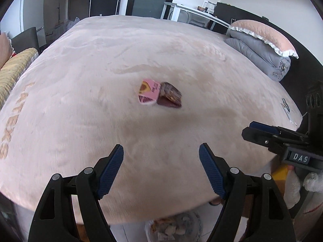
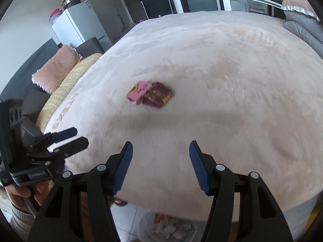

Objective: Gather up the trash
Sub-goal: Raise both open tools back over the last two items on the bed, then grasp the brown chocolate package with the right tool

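2 small packets, a pink box [image 1: 147, 93] touching a dark red wrapper [image 1: 170, 97], lie mid-bed on the pink blanket [image 1: 80, 80]. The left gripper [image 1: 161, 155] and right gripper [image 2: 161, 152] hover near the bed's edge, both spread wide and holding nothing.

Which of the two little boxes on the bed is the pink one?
The pink box is the left one, touching the dark maroon box beside it. Both lie on the bed blanket.
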{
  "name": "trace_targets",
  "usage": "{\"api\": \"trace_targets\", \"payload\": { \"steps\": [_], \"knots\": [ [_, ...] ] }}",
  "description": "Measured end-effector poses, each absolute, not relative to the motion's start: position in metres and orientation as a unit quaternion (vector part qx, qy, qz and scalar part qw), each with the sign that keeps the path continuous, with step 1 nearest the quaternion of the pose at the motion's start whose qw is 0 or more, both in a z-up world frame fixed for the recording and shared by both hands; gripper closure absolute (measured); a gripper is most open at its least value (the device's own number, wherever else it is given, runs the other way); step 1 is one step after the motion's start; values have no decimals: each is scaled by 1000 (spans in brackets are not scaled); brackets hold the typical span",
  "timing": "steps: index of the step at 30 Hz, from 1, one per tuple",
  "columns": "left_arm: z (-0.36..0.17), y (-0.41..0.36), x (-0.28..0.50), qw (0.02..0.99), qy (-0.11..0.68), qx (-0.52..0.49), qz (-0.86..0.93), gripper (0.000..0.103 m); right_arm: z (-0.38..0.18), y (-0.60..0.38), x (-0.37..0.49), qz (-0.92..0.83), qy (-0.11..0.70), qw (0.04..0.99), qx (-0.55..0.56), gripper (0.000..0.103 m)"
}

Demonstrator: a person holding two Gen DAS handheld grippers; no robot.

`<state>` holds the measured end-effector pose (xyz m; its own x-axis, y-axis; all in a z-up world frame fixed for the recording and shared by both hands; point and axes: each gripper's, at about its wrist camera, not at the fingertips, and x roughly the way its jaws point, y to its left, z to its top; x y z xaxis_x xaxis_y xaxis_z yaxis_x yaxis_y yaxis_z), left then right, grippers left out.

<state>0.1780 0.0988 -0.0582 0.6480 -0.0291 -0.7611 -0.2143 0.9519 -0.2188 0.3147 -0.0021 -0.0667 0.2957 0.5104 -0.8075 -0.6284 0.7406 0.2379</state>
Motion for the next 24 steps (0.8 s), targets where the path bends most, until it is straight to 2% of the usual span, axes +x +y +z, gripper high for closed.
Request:
{"api": "trace_targets", "payload": {
  "steps": [11, 16, 24],
  "knots": [
    [-73, 139, 210, 898, 408, -154, 62, 27, -92, 45, 375, 363, 522, 772, -4, 44],
    [-82, 155, 212, 896, 405, -171, 62, 27, -109, 69, 402, 357, 537, 764, 19, 37],
    [-95, 170, 205, 892, 405, -187, 67, 27, -150, 89, 437, 332, 600, 723, 79, 37]
  ]
}}
